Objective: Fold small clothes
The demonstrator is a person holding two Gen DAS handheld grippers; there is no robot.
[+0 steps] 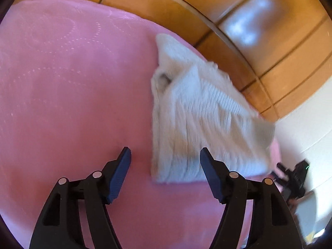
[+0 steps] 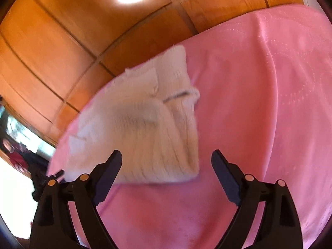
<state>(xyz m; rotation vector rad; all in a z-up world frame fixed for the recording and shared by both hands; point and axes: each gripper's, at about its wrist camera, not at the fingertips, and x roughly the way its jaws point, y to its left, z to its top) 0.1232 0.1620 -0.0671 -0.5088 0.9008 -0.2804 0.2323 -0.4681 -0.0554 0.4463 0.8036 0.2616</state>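
Note:
A cream ribbed knit garment (image 1: pixel 199 112) lies folded on a pink cloth (image 1: pixel 72 83), near the cloth's far edge. My left gripper (image 1: pixel 166 157) is open and empty, just above the garment's near corner, with its right finger over the knit. In the right wrist view the same garment (image 2: pixel 149 128) lies on the pink cloth (image 2: pixel 259 103). My right gripper (image 2: pixel 167 159) is open and empty, its left finger over the garment's near edge. The other gripper (image 1: pixel 294 178) shows at the right edge of the left view.
A wooden tiled floor (image 2: pixel 72 41) lies beyond the cloth's edge. A white wall (image 1: pixel 307 128) stands at the right in the left wrist view. A person in red (image 2: pixel 14 155) shows at the far left of the right wrist view.

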